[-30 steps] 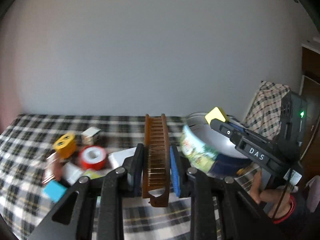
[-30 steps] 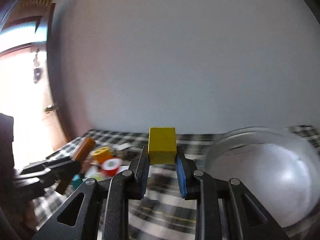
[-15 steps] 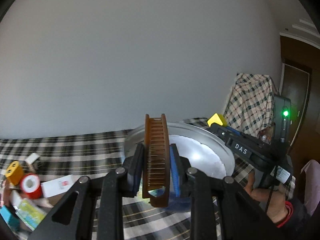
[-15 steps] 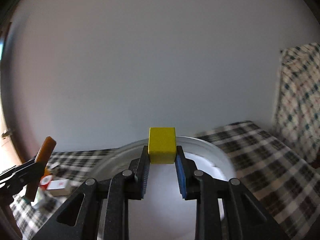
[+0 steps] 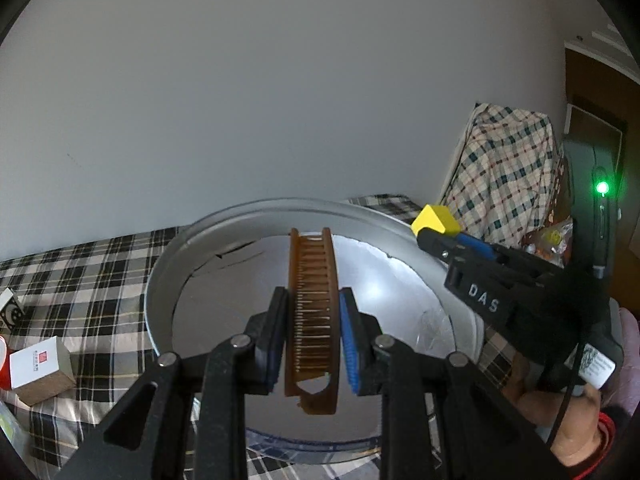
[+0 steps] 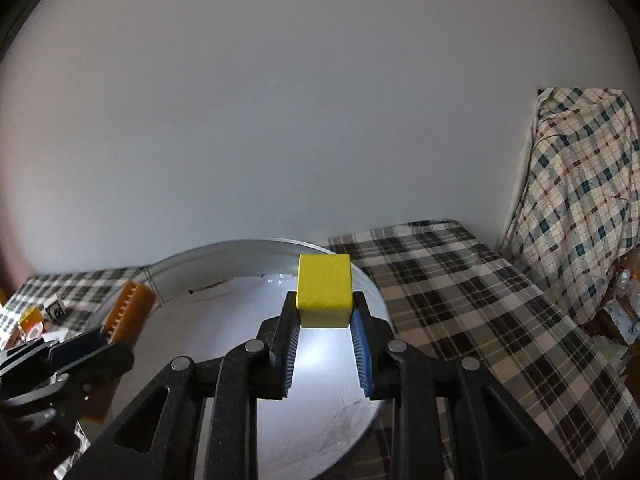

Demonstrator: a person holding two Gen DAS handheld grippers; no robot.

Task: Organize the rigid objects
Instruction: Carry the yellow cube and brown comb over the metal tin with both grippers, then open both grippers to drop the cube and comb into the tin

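A brown comb (image 5: 313, 312) stands on edge between the closed jaws of the left gripper (image 5: 313, 334), its teeth facing up, held over the white inside of a large round metal basin (image 5: 256, 216) that sits on a bed covered in a black-and-white checked sheet (image 5: 92, 276). Beside it, the right gripper (image 6: 323, 316) is clamped tight on a yellow block (image 6: 324, 295), held above the same basin near its right rim; in the left camera's view the block pokes out over the rim's edge. A person's hand (image 5: 576, 424) grips the right tool's handle at lower right. To the left of the basin, on the sheet, lie a small white box with a red mark (image 5: 38, 364) and other small items, too blurred to name. A checked cloth (image 6: 580, 184) is draped against the grey wall (image 6: 304, 120) at right.
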